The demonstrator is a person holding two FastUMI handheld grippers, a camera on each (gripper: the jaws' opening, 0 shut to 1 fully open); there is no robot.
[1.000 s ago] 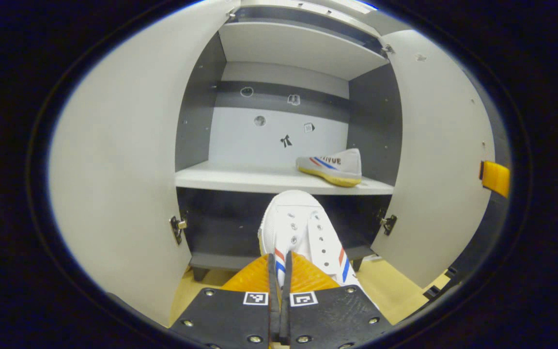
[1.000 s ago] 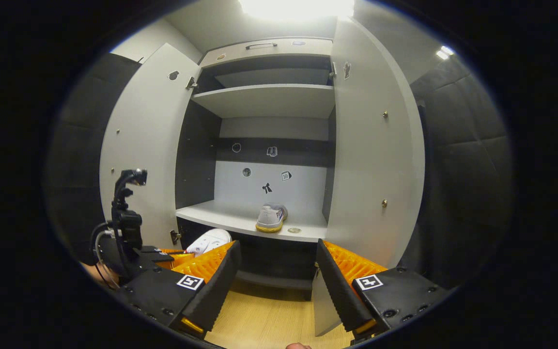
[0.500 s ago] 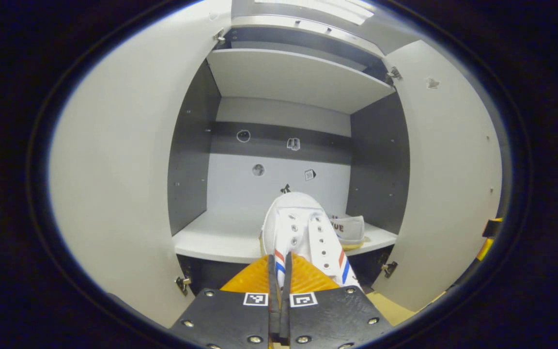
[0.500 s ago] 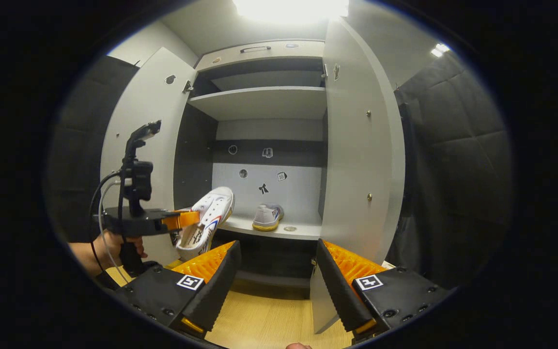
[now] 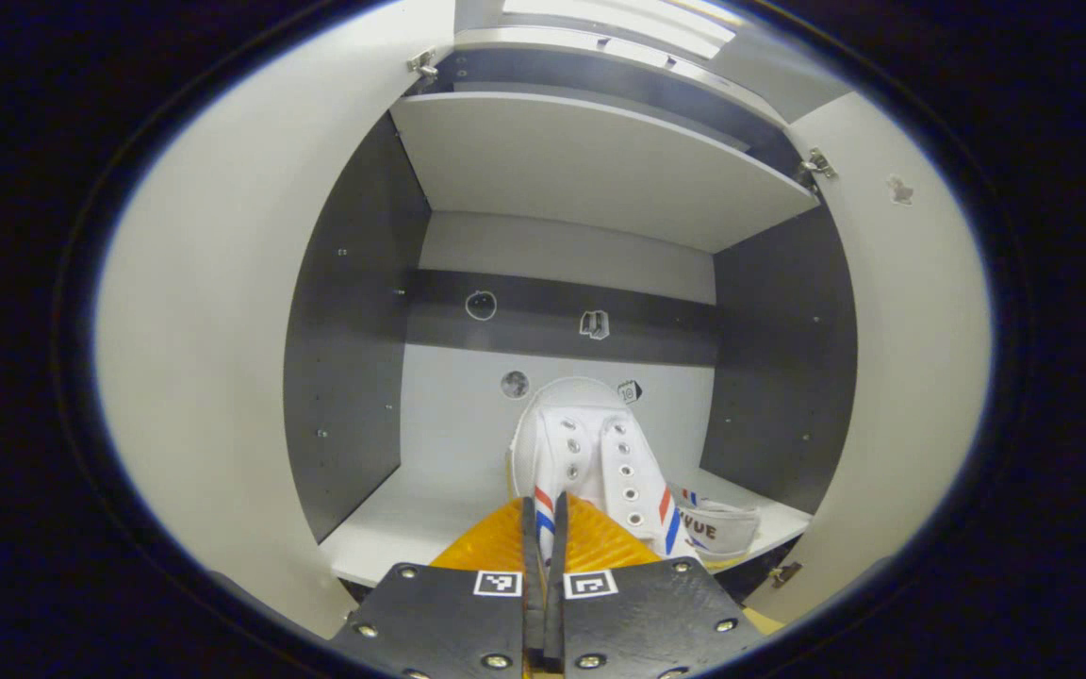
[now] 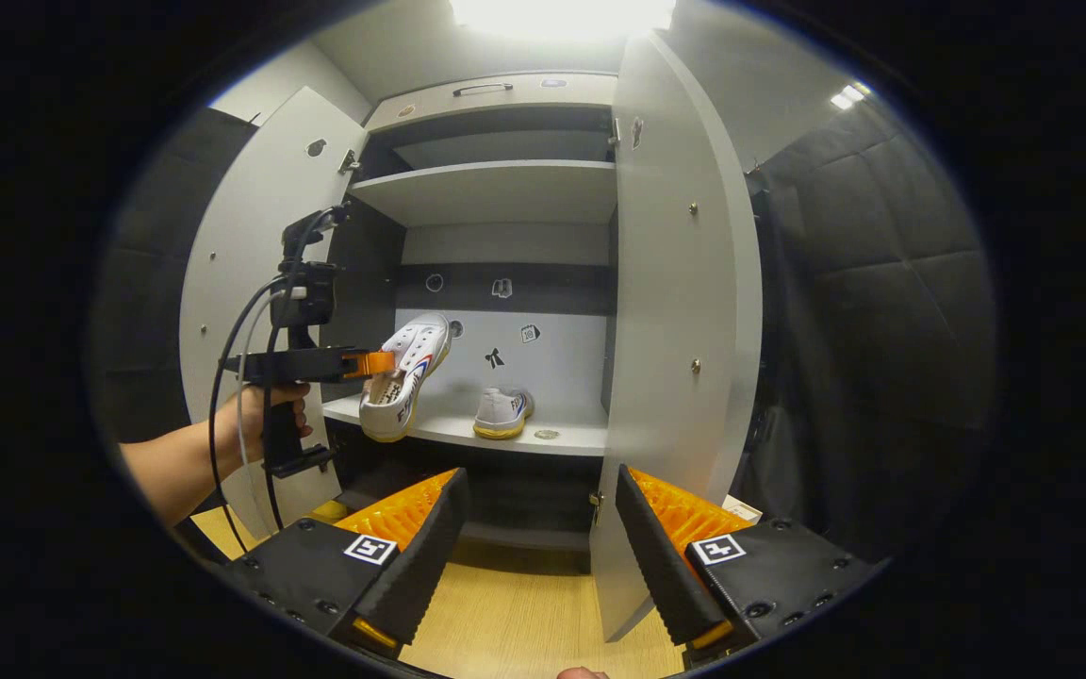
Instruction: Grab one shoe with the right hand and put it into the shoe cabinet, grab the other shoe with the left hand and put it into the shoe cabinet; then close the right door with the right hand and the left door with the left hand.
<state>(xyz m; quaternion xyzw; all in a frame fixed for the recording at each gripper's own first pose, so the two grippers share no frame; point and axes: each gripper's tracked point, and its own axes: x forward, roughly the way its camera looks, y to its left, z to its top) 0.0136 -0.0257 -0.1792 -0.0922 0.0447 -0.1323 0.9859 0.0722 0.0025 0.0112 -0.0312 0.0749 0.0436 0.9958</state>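
Note:
My left gripper is shut on a white sneaker with red and blue stripes, held toe-forward above the front of the cabinet's middle shelf. In the right gripper view that left gripper carries the sneaker toe-up at the shelf's left front. The other sneaker stands on the shelf to the right, and its heel peeks out beside the held shoe. My right gripper hangs open and empty, back from the cabinet. Both cabinet doors, left and right, stand open.
An upper shelf spans the cabinet above. Small stickers dot the back panel. A forearm holds the left gripper's handle with a cable hanging. Wooden floor lies below, and padded dark wall stands right of the cabinet.
My left gripper has risen and moved forward with the sneaker, from below the middle shelf to above its front edge. The right gripper has stayed open and shifted slightly.

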